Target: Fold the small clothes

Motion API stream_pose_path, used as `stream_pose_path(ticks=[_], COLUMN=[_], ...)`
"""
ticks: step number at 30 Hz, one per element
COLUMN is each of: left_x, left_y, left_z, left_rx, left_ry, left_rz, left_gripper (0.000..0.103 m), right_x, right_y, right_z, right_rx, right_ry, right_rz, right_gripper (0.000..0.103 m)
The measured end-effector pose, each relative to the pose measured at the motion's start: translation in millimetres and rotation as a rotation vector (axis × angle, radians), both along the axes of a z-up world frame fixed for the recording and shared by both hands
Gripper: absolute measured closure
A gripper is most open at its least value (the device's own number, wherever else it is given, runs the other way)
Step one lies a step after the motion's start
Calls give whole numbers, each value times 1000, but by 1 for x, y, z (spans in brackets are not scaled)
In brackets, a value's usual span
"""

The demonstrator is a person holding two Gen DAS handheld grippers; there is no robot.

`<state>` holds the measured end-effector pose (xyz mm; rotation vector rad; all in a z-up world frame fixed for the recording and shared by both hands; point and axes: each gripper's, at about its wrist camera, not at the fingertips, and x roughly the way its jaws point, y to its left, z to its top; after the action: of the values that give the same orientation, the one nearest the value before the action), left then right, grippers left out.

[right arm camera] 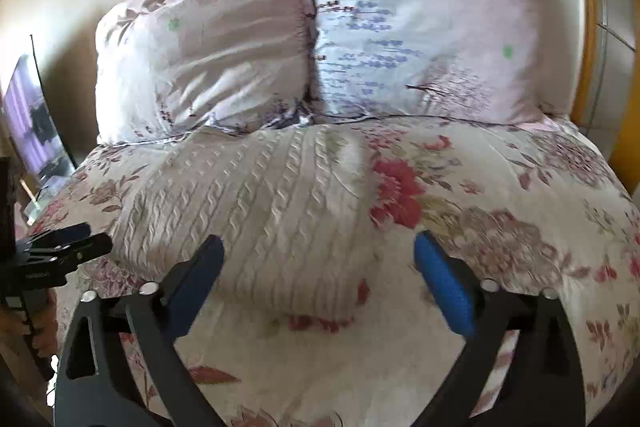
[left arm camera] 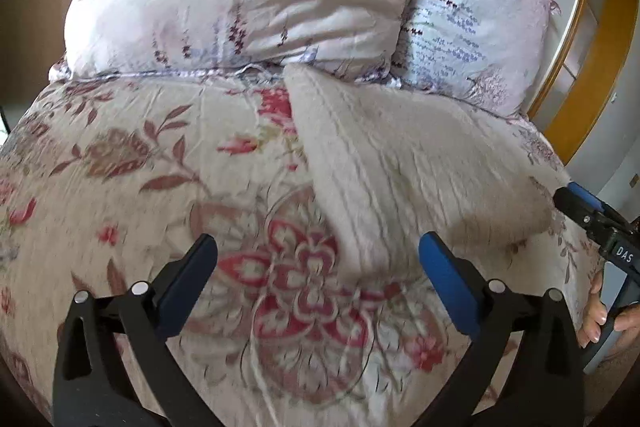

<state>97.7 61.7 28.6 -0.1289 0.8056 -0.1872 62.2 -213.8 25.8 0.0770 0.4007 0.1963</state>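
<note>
While both my tools hang over the bed, my left gripper (left arm camera: 318,255) stands spread wide at the bottom of its view, nothing between the fingers but flowered bedspread (left arm camera: 120,163). My right gripper (right arm camera: 318,253) is spread just as wide, pinching nothing; the near edge of the folded cream knit garment (right arm camera: 256,211) lies between its fingers, untouched. In the left view that garment sits right of centre, its pointed corner reaching up to the pillows, its lower right edge near my other tool at the right rim. Bare bedspread lies open to the left of frame there, and to the right in the right view. Farthest back, two pillows (right arm camera: 320,39) stand side by side, closing off the top.
</note>
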Motion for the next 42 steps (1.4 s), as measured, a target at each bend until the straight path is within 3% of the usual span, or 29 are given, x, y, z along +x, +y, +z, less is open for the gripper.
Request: stream_pose_path(ticks=[5,12,22,29,42], left_x=[-12,-18,-11,-12,-11], left_y=[-4,-19,-38,-39,-38], left_z=[-10,-20,-31,-32,-33], left_rx=[42,109,209,219,216], left_ry=[20,58,112,104,102], left_rz=[15,9,-8,-2,-1], left_gripper=[2,2,2,2,2], right_x=[-10,-8,1,9,10], right_y=[4,16,39,43,40], right_z=[-12,-28,-45,-55,-55], right_rx=[-8,-3,-82,-116,-114], right_ry=[13,120,221,270,262], right_rz=[-31,-26,-44,-72,-71], right_gripper=[1,1,1,1,1])
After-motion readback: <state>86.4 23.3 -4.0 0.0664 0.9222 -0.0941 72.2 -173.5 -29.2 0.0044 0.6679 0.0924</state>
